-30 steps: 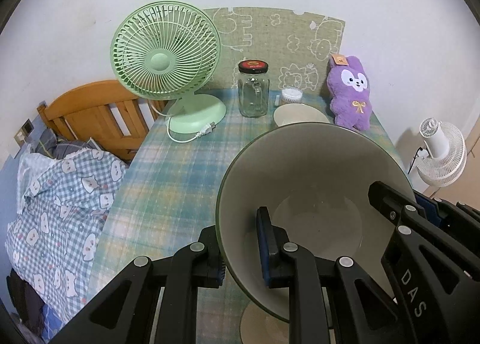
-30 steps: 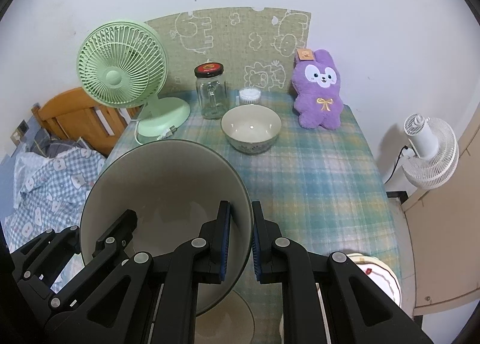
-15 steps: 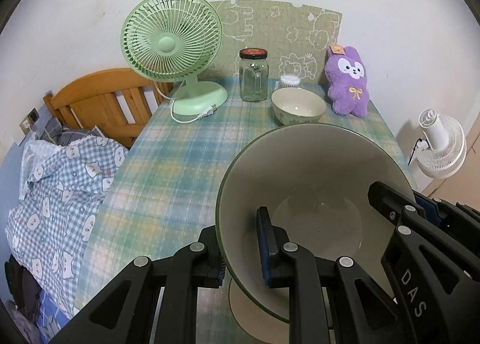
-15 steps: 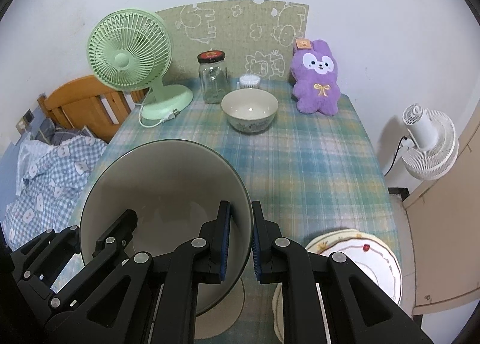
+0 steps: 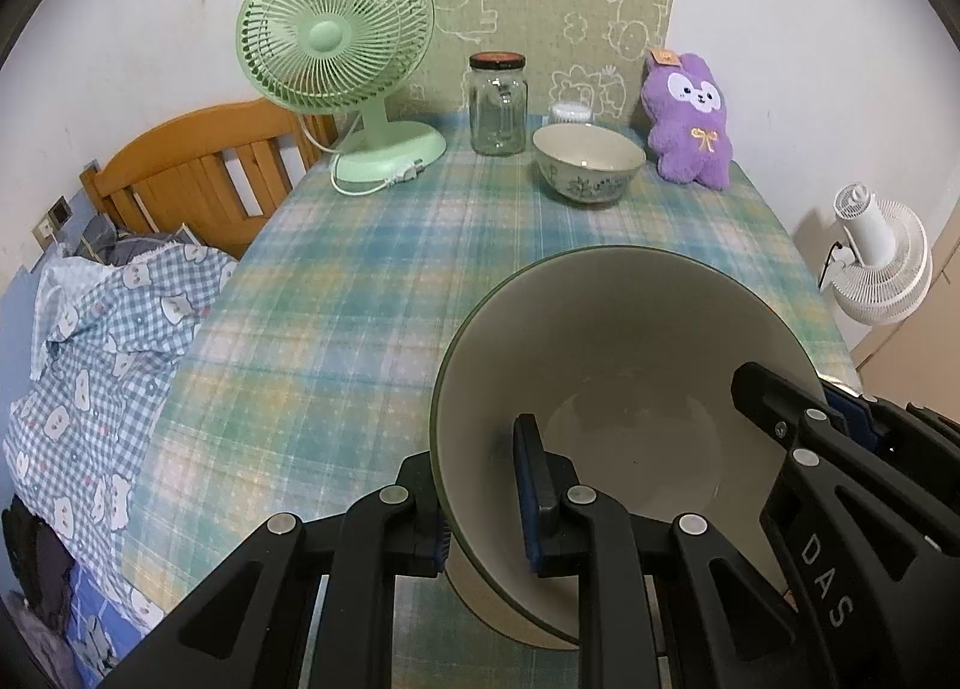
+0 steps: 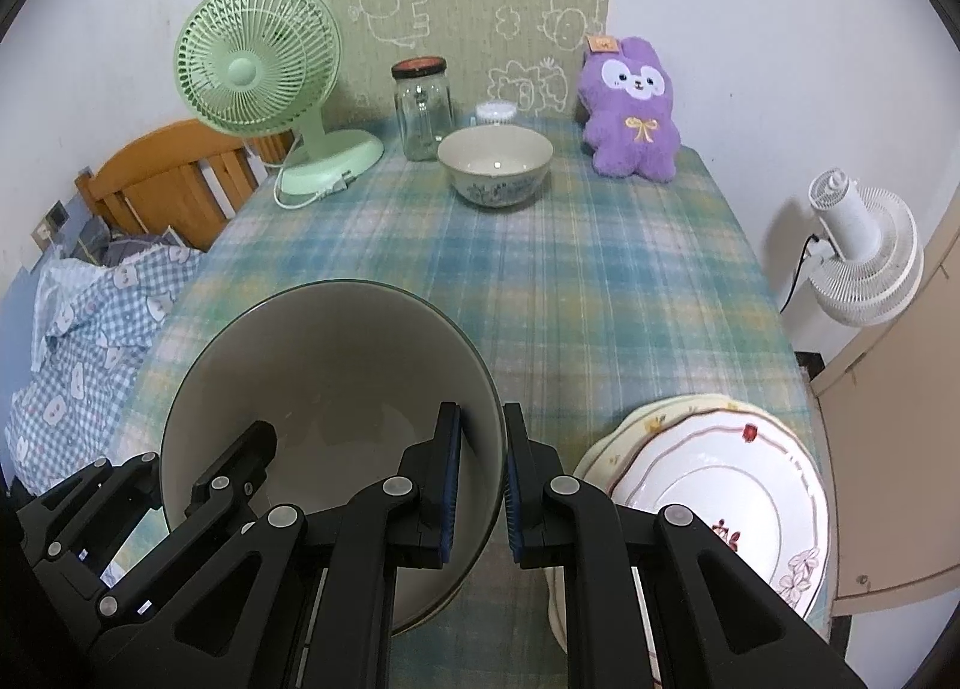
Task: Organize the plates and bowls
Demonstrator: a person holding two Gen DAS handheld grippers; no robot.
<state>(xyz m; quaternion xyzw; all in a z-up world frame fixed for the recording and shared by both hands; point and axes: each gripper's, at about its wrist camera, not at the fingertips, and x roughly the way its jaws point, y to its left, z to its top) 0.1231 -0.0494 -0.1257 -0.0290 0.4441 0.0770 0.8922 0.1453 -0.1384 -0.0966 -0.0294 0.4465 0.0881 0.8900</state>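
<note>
A large bowl, pale inside with a dark green rim, hangs tilted just above the checked tablecloth. My left gripper is shut on its left rim, and my right gripper is shut on its right rim. A smaller cream bowl with a blue pattern stands at the far end of the table. Stacked plates with flower trim lie at the near right, just beside the right gripper.
At the back stand a green desk fan, a glass jar with a red lid, a small white container and a purple plush rabbit. A wooden chair and checked bedding are left; a white fan right.
Both grippers have come down and back toward the near end of the table with the big bowl. The plates have come into the right wrist view, and the small bowl now shows fully.
</note>
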